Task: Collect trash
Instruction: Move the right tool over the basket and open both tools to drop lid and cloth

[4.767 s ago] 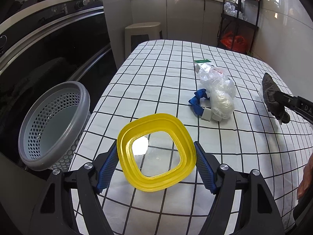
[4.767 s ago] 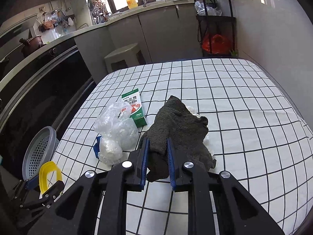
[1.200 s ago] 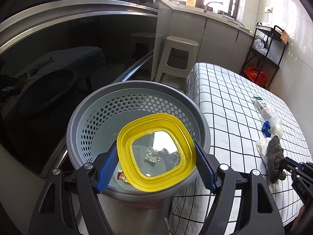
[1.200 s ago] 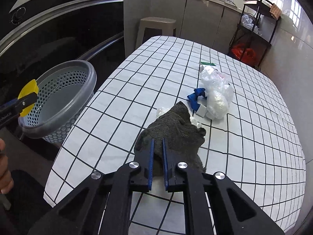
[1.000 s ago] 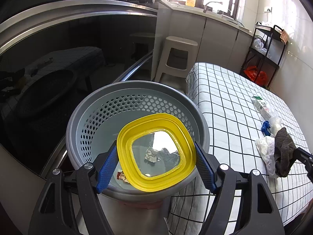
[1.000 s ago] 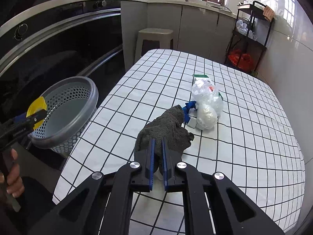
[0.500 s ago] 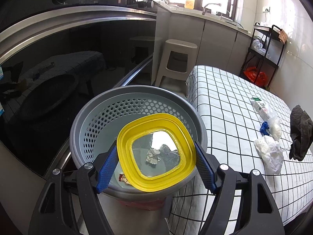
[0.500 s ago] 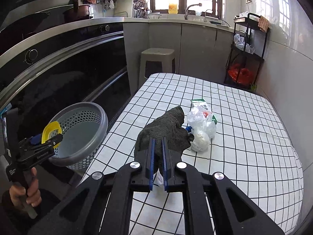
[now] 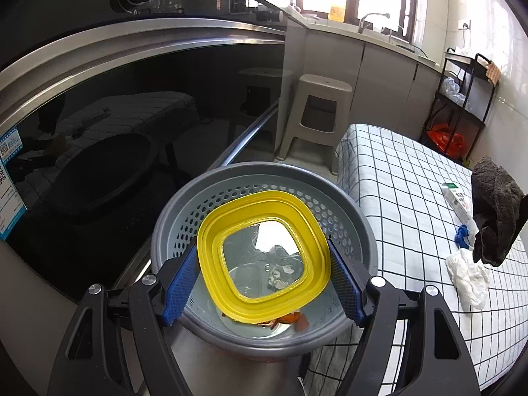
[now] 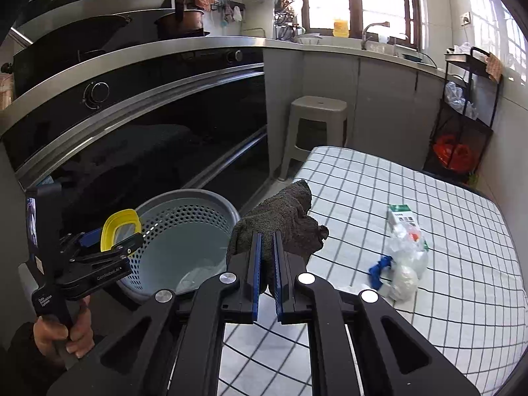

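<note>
Kitchen setting: black glass oven front [image 10: 138,138] running along the left, beige plastic stool [image 10: 316,125] standing at the far end, bench under a white cloth with black grid lines [image 10: 429,231] filling the right. Grey perforated round plastic basket [image 9: 356,227] sitting just beside the bench's near-left corner, scraps lying in its bottom. Left claw [image 9: 264,277] is clamping a yellow rounded-square plastic lid with a clear centre [image 9: 264,254] between its blue pads, holding it directly over the basket's mouth. Right claw [image 10: 266,260] is pinching a dark grey shaggy cloth [image 10: 280,221], holding it in the air off the bench, near the basket's rim. Lying on the bench: green-and-white small carton [image 10: 404,216], crumpled clear plastic bags [image 10: 407,264], blue scrap [image 10: 378,269], crumpled white tissue [image 9: 468,277].
</note>
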The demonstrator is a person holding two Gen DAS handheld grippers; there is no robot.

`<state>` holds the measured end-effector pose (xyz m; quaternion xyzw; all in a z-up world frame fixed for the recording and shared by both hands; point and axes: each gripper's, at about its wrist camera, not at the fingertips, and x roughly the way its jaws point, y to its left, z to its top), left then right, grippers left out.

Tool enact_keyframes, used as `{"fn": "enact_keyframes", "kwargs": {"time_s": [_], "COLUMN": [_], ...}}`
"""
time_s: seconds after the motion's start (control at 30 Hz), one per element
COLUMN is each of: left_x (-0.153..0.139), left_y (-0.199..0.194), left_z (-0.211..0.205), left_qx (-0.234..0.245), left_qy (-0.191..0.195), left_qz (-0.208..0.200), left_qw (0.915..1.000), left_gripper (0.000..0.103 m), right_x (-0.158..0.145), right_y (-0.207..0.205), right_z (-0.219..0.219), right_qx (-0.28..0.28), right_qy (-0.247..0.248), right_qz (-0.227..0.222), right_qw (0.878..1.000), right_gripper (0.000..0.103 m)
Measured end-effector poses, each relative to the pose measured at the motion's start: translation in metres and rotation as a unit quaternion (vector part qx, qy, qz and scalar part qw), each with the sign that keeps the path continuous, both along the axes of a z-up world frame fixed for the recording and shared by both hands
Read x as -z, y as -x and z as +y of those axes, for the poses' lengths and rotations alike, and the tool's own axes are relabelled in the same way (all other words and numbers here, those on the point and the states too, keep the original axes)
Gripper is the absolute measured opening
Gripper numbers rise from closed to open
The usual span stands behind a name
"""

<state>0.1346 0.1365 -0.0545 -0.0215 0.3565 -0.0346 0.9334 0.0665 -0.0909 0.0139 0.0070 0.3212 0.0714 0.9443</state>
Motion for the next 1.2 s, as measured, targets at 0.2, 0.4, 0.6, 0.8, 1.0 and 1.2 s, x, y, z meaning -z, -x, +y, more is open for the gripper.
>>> {"fn": "enact_keyframes", "kwargs": {"time_s": [0.2, 0.4, 0.6, 0.8, 1.0, 1.2], "left_x": [0.004, 0.017, 0.030, 0.040, 0.046, 0.046], "left_y": [-0.026, -0.044, -0.053, -0.064, -0.065, -0.066], "left_z": [0.025, 0.035, 0.034, 0.033, 0.030, 0.032], "left_qx": [-0.032, -0.040, -0.039, -0.035, -0.032, -0.037], "left_qy": [0.000, -0.007, -0.012, -0.008, -0.010, -0.006], "left_qz": [0.011, 0.028, 0.047, 0.062, 0.072, 0.075], "left_qw": [0.9994, 0.9988, 0.9981, 0.9974, 0.9968, 0.9965], "left_gripper": [0.072, 0.072, 0.072, 0.073, 0.074, 0.076], "right_x": [0.007, 0.023, 0.050, 0.070, 0.083, 0.089], "right_y": [-0.039, -0.072, -0.096, -0.109, -0.115, -0.121], "right_z": [0.039, 0.078, 0.101, 0.109, 0.110, 0.111], "right_qx": [-0.057, -0.107, -0.128, -0.130, -0.133, -0.130], "right_qy": [-0.024, -0.032, -0.035, -0.037, -0.040, -0.044], "right_qz": [0.003, 0.020, 0.048, 0.074, 0.093, 0.099], "right_qw": [0.998, 0.994, 0.990, 0.988, 0.986, 0.986], "right_gripper": [0.007, 0.007, 0.007, 0.007, 0.007, 0.008]}}
